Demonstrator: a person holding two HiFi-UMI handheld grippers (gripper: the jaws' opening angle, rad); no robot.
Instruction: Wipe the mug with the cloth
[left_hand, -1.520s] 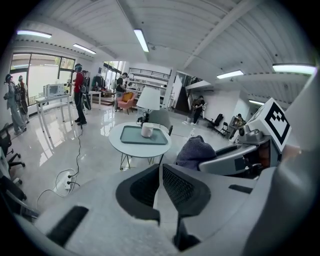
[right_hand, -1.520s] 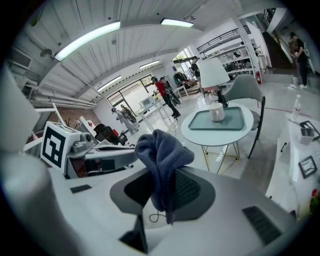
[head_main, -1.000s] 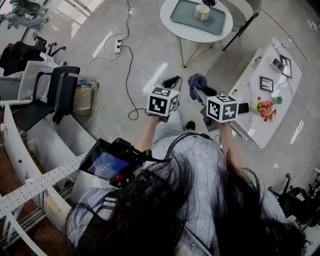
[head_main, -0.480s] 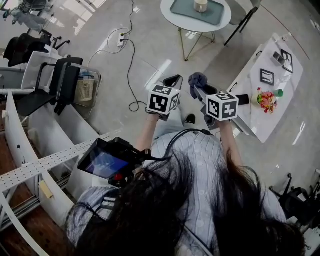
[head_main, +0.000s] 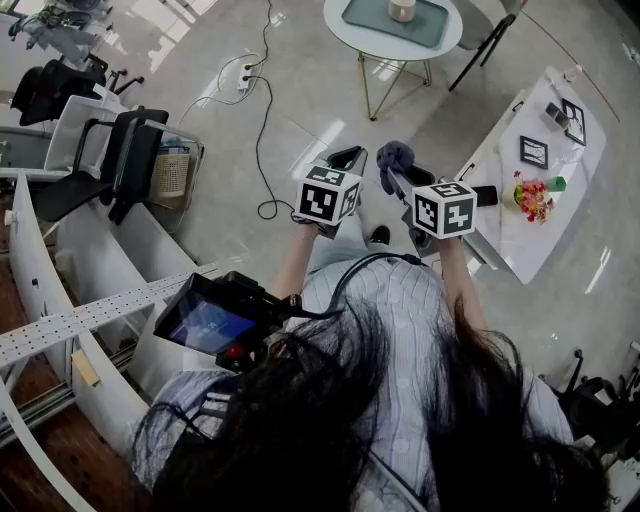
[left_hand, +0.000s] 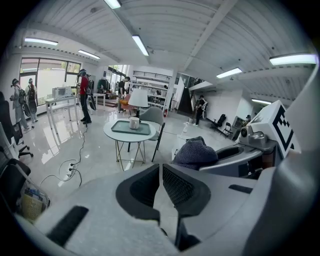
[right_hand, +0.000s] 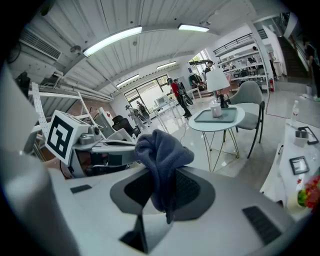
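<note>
Head view: I have drifted slightly; right hand-held gripper (head_main: 399, 180) still pinches the cloth (head_main: 393, 157), left hand-held gripper (head_main: 347, 160) stays closed, empty; mug (head_main: 402, 8) waits unwiped on far counter (head_main: 345, 45).

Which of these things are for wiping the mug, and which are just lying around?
For the job: cloth, held in the right gripper; mug on the round table's tray.
Just lying about: picture frame, flowers, power cable, black chair.

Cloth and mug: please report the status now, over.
Left hand-held gripper shut, empty. Right hand-held gripper shut on cloth. Mug on tray, round table, not yet reached. Only floor between.
</note>
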